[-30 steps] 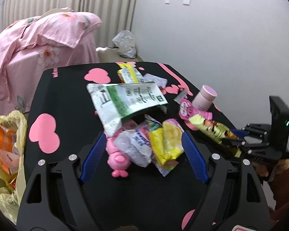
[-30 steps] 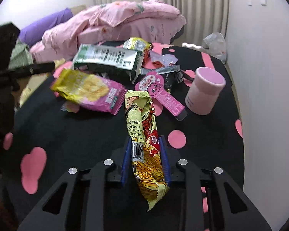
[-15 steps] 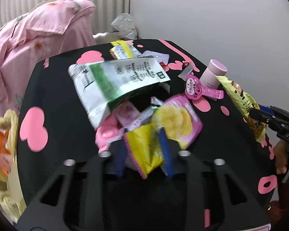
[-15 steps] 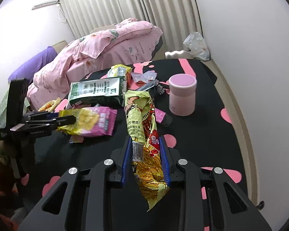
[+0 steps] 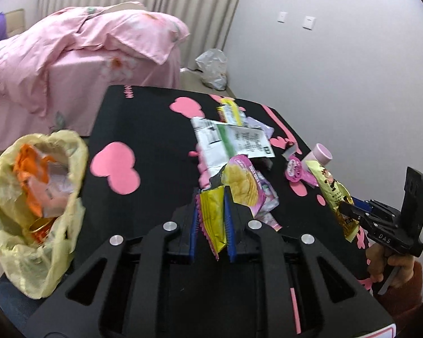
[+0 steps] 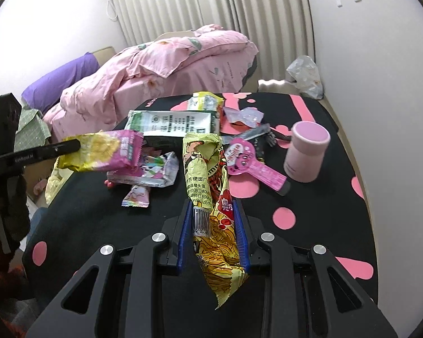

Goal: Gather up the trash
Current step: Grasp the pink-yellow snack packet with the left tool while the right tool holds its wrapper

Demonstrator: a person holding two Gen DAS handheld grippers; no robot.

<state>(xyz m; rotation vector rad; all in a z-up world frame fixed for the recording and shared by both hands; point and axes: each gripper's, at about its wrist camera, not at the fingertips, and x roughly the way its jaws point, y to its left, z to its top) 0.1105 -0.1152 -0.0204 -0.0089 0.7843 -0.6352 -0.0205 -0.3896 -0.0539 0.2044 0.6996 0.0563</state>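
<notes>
With the left gripper [image 5: 210,219] closing its jaws on the pink-and-yellow chip packet [image 5: 241,180] and the right gripper [image 6: 213,226] pinching a yellow noodle wrapper [image 6: 208,186], either slippery packet could slide free short of the yellow trash bag [image 5: 33,197].

the green-and-white packet [image 5: 234,138] perhaps covers a pink toy [image 5: 201,166]; the small print on the packet is blurred.

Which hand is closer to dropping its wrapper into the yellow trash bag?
Probably the left. The left gripper, jaws closing on the yellow-and-pink chip bag, has the open yellow trash bag right beside it. The right gripper, pinching the noodle wrapper, is at the table's far side.
</notes>
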